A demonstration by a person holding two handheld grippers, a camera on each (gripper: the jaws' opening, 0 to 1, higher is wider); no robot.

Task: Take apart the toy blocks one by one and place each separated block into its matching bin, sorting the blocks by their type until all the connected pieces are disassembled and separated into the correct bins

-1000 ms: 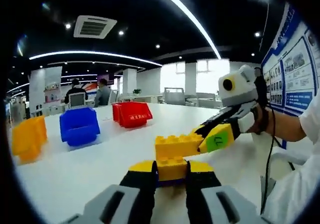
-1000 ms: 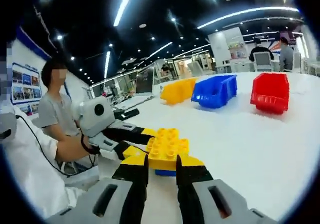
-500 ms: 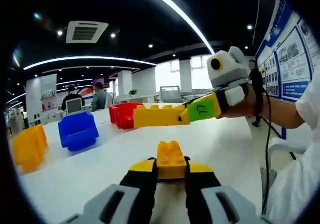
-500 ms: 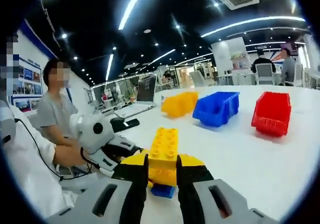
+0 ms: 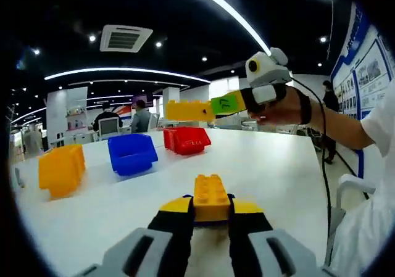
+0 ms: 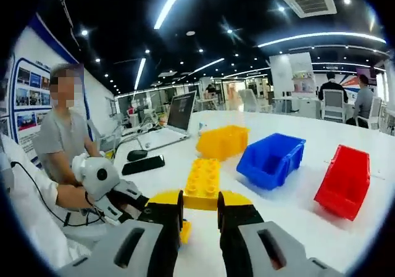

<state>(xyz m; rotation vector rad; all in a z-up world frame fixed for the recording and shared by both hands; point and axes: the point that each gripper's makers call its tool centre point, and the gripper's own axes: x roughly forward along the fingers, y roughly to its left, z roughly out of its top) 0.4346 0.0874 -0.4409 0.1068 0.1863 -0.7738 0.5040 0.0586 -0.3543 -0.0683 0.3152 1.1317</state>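
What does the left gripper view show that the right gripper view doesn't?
Left gripper view: the hand lifting the right tool, and the studs of the small yellow plastic block in the left tool. Right gripper view: an open laptop, a black phone, a seated person in grey. Both: the long yellow plastic block, yellow plastic bin, blue plastic bin, red plastic bin, white table.

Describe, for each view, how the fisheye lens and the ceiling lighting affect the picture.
Left gripper view: the ceiling light strips bow into arcs, the white table bulges, and the yellow block in the jaws looks sharp. Right gripper view: the light strips curve likewise, the wall posters bend at the edge, and the bins look evenly lit, without glare.
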